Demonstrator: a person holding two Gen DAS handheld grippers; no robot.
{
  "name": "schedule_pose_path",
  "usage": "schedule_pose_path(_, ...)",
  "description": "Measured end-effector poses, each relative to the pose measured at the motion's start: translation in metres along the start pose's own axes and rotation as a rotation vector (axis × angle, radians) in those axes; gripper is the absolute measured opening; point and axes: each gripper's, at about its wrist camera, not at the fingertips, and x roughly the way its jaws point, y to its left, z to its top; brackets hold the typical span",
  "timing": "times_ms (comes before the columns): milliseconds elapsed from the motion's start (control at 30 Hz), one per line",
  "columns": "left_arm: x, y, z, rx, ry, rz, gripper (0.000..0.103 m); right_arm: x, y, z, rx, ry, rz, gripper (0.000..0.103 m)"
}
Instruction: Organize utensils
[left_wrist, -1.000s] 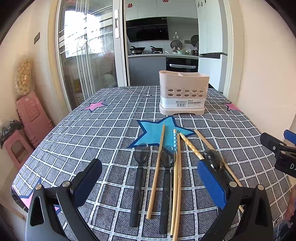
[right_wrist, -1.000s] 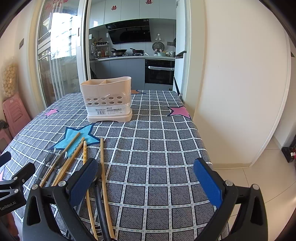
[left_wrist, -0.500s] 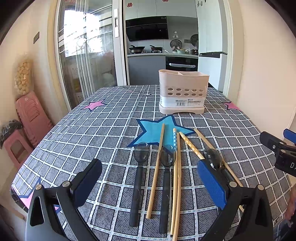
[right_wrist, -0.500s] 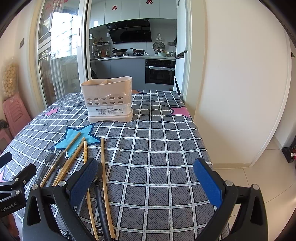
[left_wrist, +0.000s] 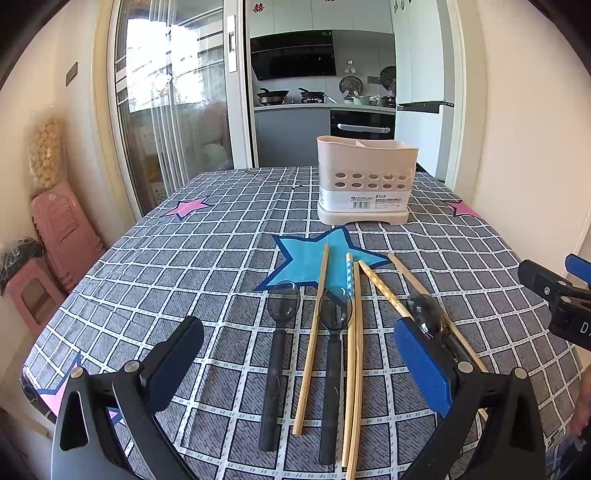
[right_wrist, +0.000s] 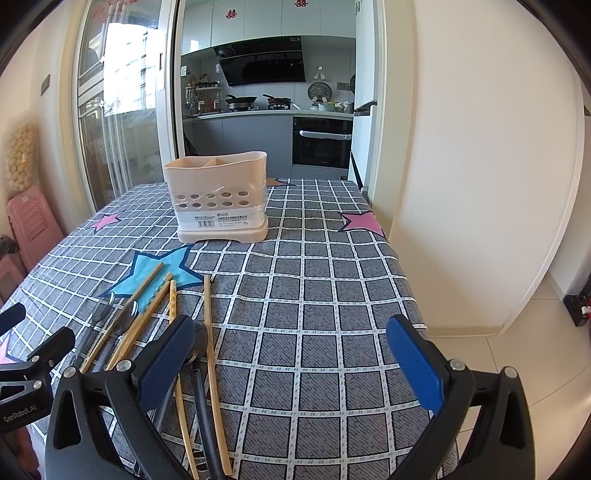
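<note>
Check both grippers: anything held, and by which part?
Nothing held. Left gripper and right gripper are both open above the table; spoons and chopsticks lie untouched on the cloth.

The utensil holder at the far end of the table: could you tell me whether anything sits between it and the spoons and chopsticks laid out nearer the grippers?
Nothing visible does. Between the utensil holder and the tips of the chopsticks and spoons lies only bare tablecloth with its blue star. Both the left gripper and the right gripper are open and empty.
</note>
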Motion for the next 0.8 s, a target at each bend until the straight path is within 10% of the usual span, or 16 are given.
schedule_pose_path(800,0.0084,0.0044,-0.0005,0.006,0.034,0.017,0.103,0.0029,0.0019,-0.0015,-0.008,0.01,0.011,0.103)
